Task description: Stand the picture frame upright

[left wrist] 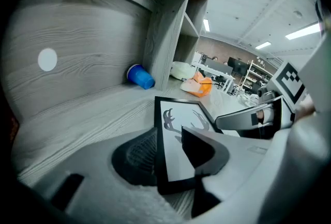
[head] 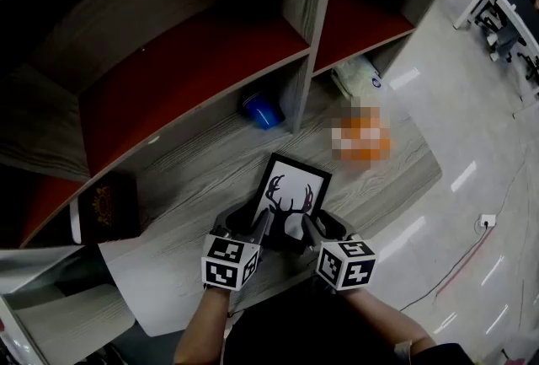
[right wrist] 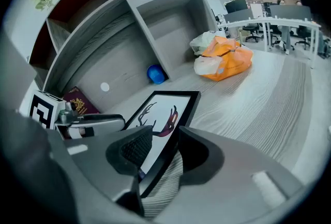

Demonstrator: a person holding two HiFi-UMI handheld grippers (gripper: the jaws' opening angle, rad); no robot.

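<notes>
Fingers [left wrist: 135, 158] hide near corners of the picture frame [head: 296, 186].

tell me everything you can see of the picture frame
The frame has a thin black rim around a white picture of dark antlers with a touch of red. It lies face up on the grey wood-grain desk, short edge toward the person. The left gripper straddles its left rim, the right gripper its right rim, jaws apart, not clamped.
</notes>
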